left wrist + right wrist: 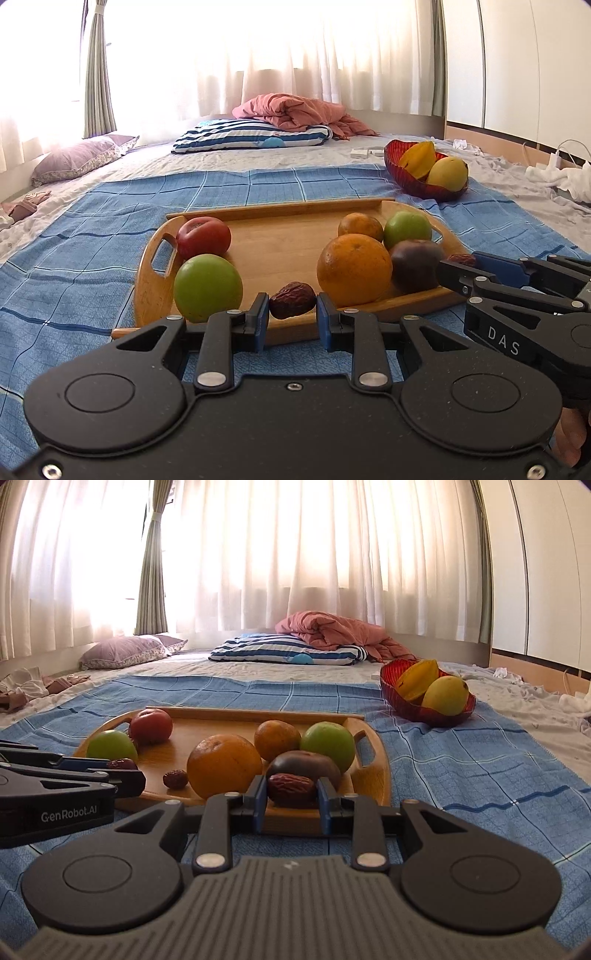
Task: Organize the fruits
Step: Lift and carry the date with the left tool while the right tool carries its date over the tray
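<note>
Each gripper's fingers are closed on 1 wrinkled red date: the left gripper pinches a date by its ends, long axis lying across between the pads, and the right gripper clamps its own date the same way. Both dates hang just over the near rim of the wooden tray, clear of the fruit behind. The likely target, the red bowl holding a starfruit and a mango, lies ahead and to the right on the blue cloth, so the right gripper is nearer. A third date rests on the tray beside the big orange.
</note>
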